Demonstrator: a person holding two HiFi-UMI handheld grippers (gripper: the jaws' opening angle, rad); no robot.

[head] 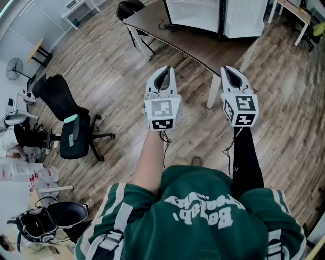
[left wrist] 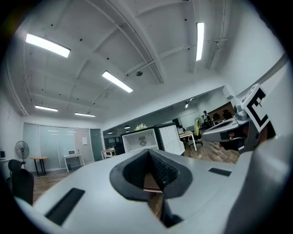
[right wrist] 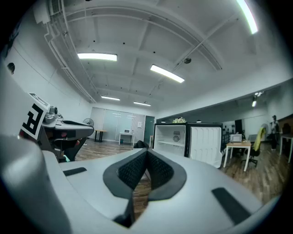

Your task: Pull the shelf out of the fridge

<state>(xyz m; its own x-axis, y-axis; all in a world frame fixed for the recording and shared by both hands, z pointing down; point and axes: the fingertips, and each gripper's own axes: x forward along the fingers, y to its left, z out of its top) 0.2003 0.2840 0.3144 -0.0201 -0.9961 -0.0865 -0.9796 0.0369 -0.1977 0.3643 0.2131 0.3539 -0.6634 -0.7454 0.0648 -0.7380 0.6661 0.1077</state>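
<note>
A small white fridge (head: pixel 195 14) stands across the room with its door (head: pixel 245 18) swung open. In the right gripper view the fridge (right wrist: pixel 173 136) shows a white shelf (right wrist: pixel 172 143) inside, and its door (right wrist: pixel 206 141) hangs to the right. The left gripper view also holds the fridge (left wrist: pixel 141 140), far off. My left gripper (head: pixel 162 72) and right gripper (head: pixel 231 72) are held level side by side, well short of the fridge. Both are shut with nothing between the jaws, as the left gripper (left wrist: pixel 149 153) and right gripper (right wrist: pixel 146 153) show in their own views.
A dark-topped table (head: pixel 195 46) with white legs stands between me and the fridge. A black office chair (head: pixel 71 124) is at the left, and a fan (head: pixel 15 68) stands further left. Desks (right wrist: pixel 238 147) and chairs line the room's right side. The floor is wood.
</note>
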